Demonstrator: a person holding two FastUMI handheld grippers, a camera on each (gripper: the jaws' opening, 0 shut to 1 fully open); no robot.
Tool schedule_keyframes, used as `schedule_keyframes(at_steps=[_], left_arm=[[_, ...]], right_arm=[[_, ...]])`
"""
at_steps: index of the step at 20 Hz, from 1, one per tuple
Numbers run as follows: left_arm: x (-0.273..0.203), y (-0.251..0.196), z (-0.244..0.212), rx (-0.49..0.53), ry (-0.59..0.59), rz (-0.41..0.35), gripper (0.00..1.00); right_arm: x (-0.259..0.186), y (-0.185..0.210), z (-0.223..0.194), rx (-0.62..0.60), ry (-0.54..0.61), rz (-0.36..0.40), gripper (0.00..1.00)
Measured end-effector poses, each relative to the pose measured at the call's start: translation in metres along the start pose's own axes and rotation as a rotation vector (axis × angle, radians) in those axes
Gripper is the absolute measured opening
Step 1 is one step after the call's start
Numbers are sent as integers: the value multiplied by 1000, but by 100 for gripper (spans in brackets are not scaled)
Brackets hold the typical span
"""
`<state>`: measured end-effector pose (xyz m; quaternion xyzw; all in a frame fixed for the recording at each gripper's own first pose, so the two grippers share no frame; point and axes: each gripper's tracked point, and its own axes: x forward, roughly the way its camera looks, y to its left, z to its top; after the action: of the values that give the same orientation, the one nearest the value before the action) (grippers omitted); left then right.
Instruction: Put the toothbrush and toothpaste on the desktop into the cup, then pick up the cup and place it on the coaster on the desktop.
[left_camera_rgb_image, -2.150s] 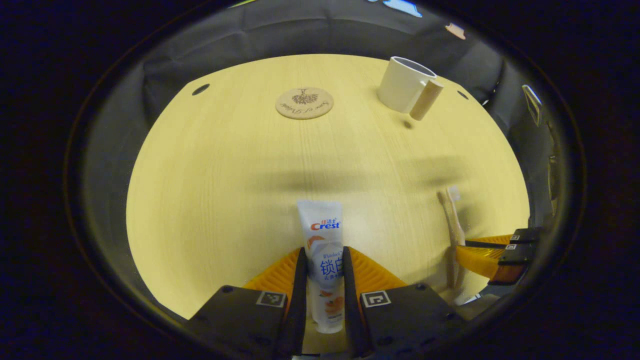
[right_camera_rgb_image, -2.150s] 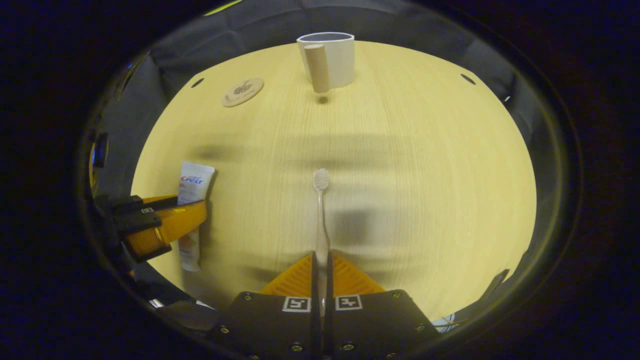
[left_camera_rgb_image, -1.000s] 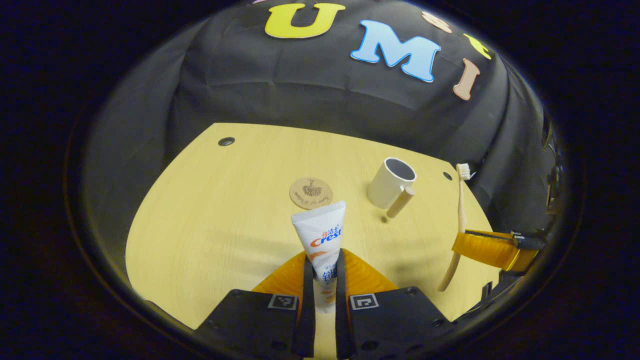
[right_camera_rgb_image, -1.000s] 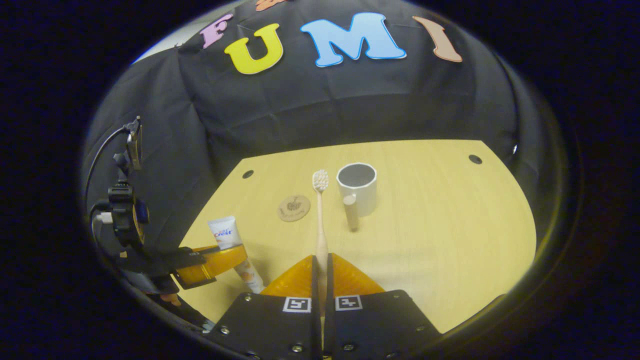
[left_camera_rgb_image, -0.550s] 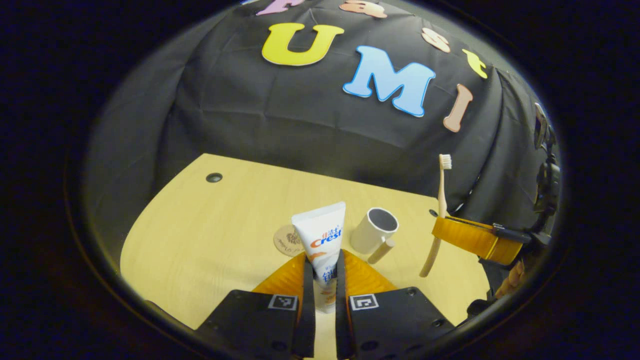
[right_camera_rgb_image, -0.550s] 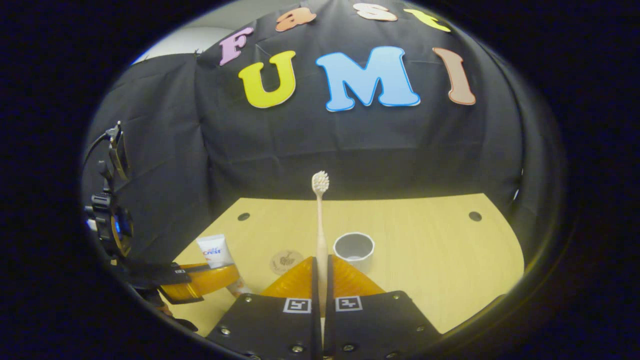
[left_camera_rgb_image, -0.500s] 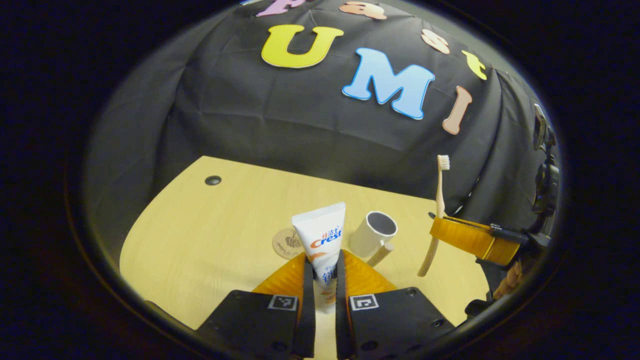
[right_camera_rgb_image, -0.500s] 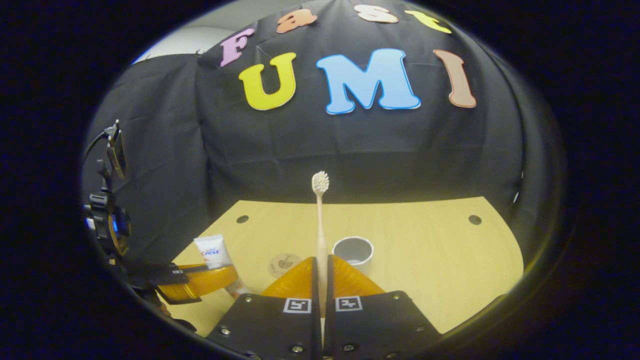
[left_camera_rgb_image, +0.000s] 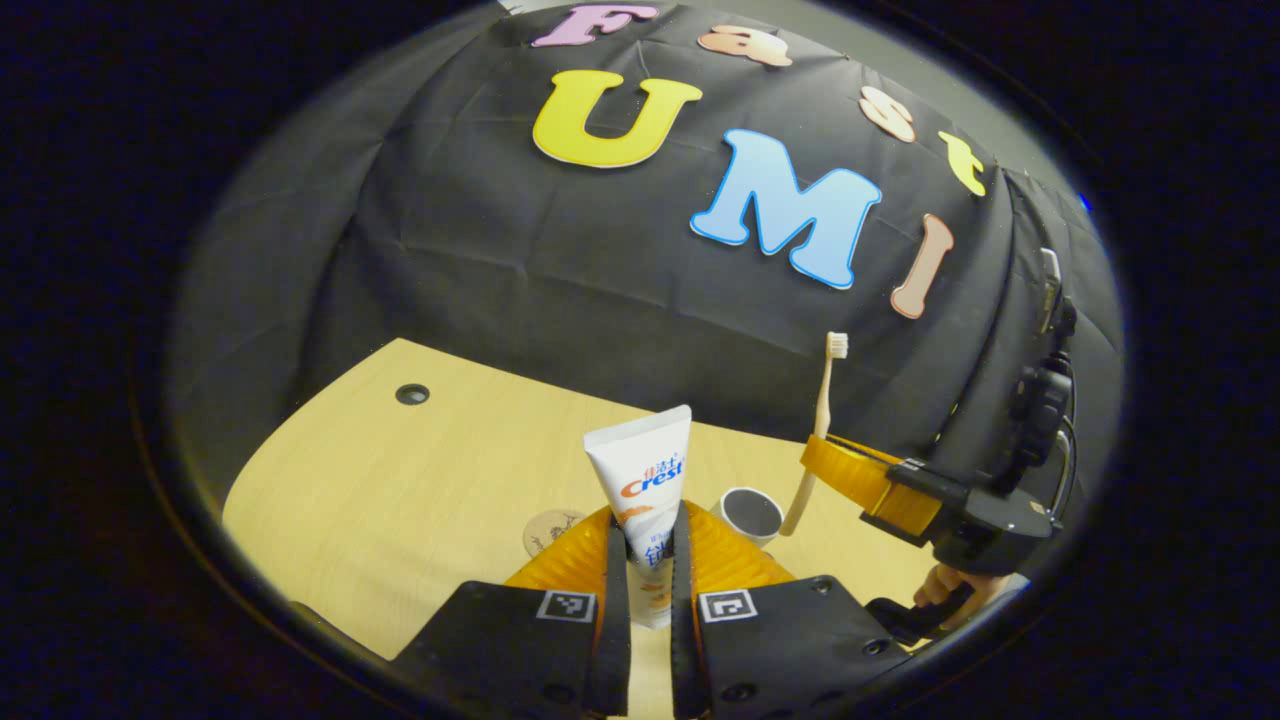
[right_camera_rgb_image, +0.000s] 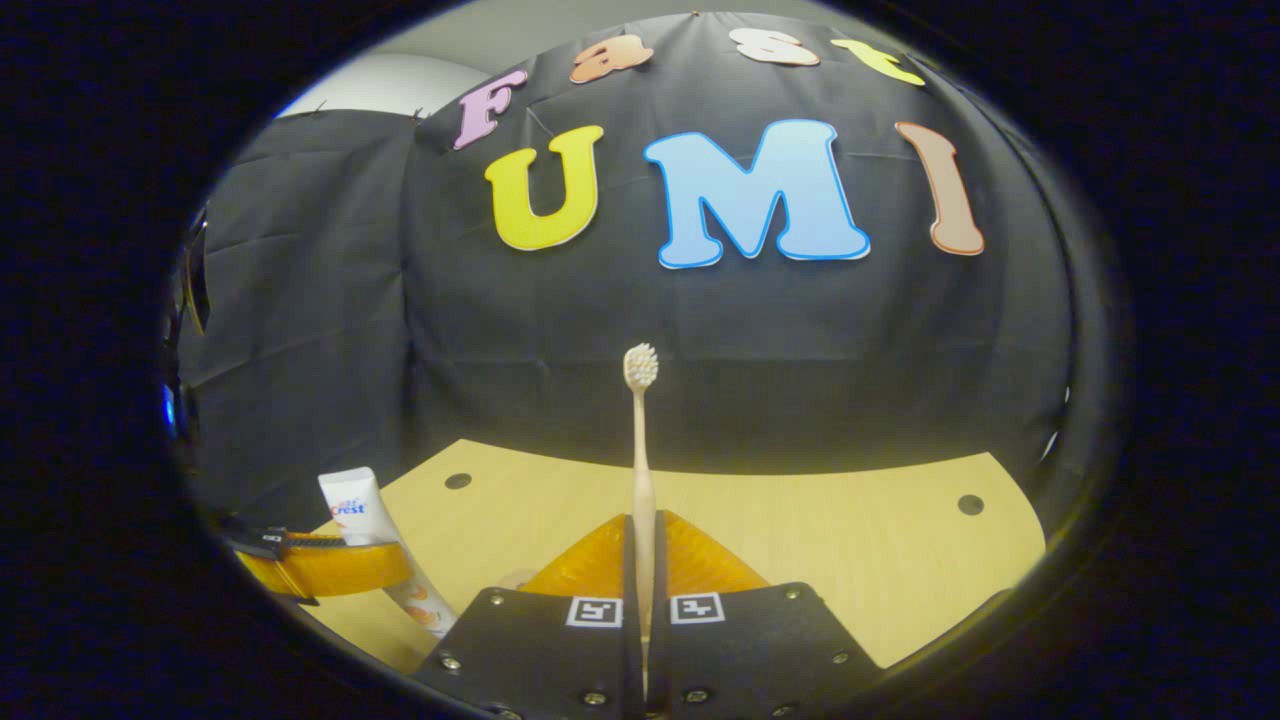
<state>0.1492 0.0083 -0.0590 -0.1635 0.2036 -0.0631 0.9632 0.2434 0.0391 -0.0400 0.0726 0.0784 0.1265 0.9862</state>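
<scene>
The left gripper (left_camera_rgb_image: 640, 560) is clamped on the white printed toothpaste tube (left_camera_rgb_image: 642, 470), crimped end up, and the right gripper (right_camera_rgb_image: 640, 560) pinches the pale slim toothbrush (right_camera_rgb_image: 640, 440) upright, bristles up, both held above the light wooden desktop (left_camera_rgb_image: 400, 470). In the left gripper view the toothbrush's lower end hangs just above the small white cup (left_camera_rgb_image: 750, 513), with the round tan coaster (left_camera_rgb_image: 548, 528) lying near it. The loading step seems in hand; next, I judge, the brush must go down into the cup's mouth before release.

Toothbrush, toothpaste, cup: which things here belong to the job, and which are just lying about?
Part of the job:
- toothbrush, clamped upright in the right tool
- toothpaste, clamped in the left tool
- cup
- coaster

Just there:
- desktop with its cable holes
- booth's black cloth wall
</scene>
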Motion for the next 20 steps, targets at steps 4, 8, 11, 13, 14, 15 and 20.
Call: schedule_keyframes(at_steps=[4,8,11,13,14,15,20], left_arm=[[-1,-6,-6,-8,9,3,24],[3,-8,-6,-15,11,0,24],[8,-12,-7,-9,16,-4,24],[11,-15,-4,3,12,-14,24],[14,-19,-2,13,9,-20,24],[15,-23,0,23,5,-28,24],[28,-51,20,60,-74,-85,24]], right_arm=[[31,-11,-15,-28,15,-29,3],[47,-16,-41,-1,89,-41,4],[48,-19,-54,4,143,-43,6],[43,-20,-56,2,156,-41,13],[41,-21,-56,2,161,-40,14],[37,-25,-55,-1,165,-52,21],[13,-34,-46,27,153,-66,47]])
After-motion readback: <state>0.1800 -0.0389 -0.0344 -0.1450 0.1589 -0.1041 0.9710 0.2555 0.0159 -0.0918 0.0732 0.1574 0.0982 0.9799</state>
